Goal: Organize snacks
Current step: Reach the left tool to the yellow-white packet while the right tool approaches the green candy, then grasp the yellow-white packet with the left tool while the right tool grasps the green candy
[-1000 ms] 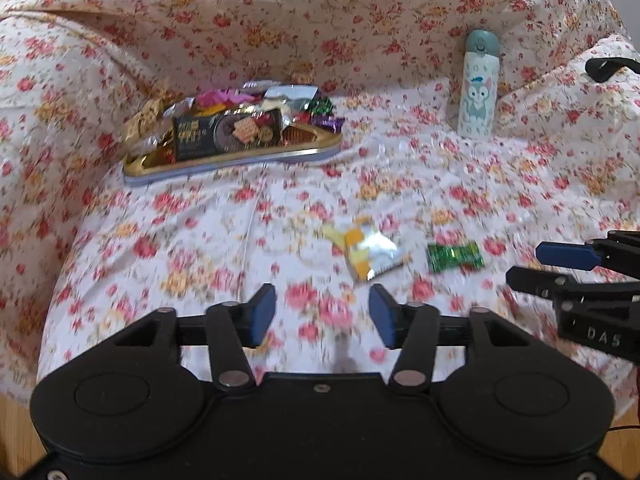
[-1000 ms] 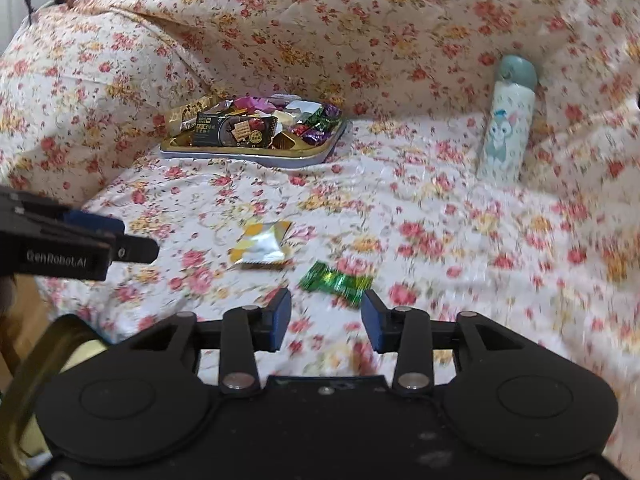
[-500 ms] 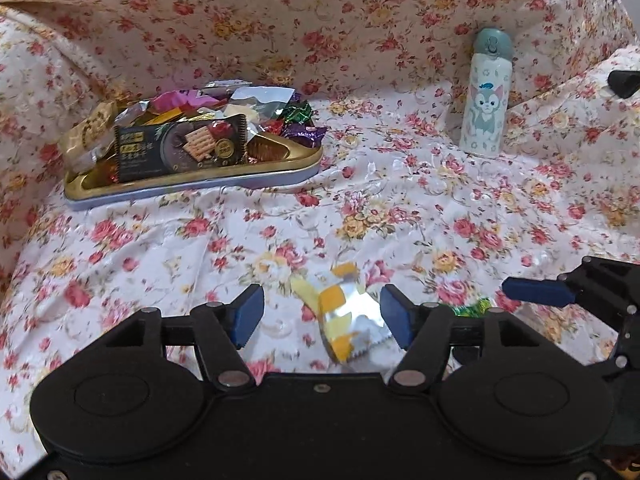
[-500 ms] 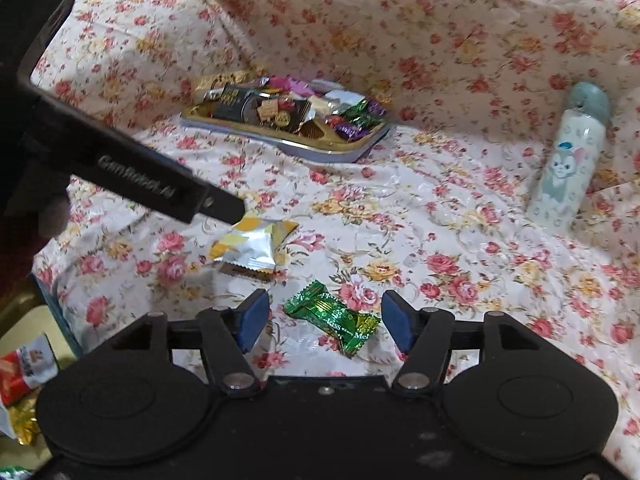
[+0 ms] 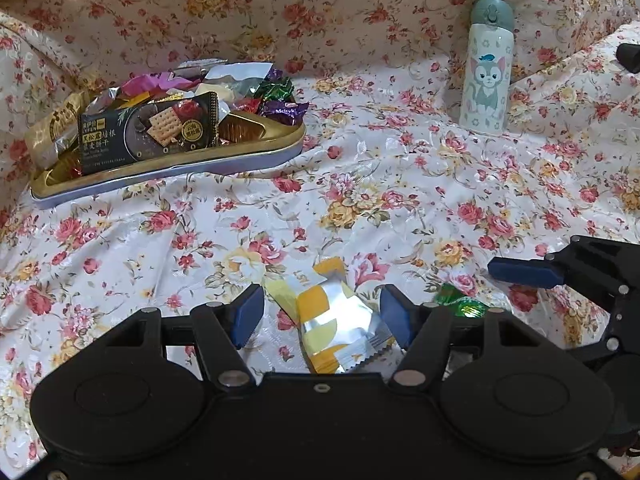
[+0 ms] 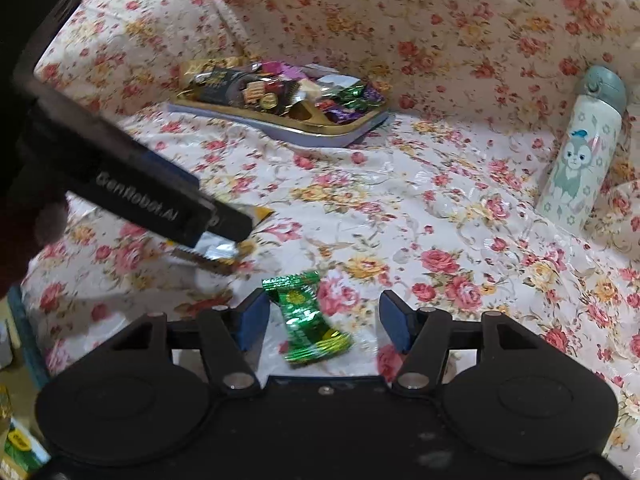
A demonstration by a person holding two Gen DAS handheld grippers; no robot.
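Note:
A yellow-and-silver snack packet (image 5: 340, 328) lies on the floral cloth between the blue pads of my left gripper (image 5: 322, 316), which is open and not touching it. A green foil candy (image 6: 308, 320) lies between the pads of my right gripper (image 6: 322, 320); its jaws are closing but do not press on the candy. The right wrist view shows a left finger (image 6: 160, 200) over the packet (image 6: 216, 250). The left wrist view shows a right finger (image 5: 524, 272) above the candy (image 5: 460, 304). A gold tray (image 5: 180, 168) piled with wrapped snacks sits at the back left.
A white bottle with a cat picture (image 5: 486, 80) stands upright at the back right against the draped floral backrest. The cloth rises on the left, back and right. In the right wrist view the cloth's edge and some boxed items (image 6: 16, 448) show at the lower left.
Both grippers came forward and down onto the two loose snacks, and both opened wider. The packet now lies between the left pads and the candy between the right pads.

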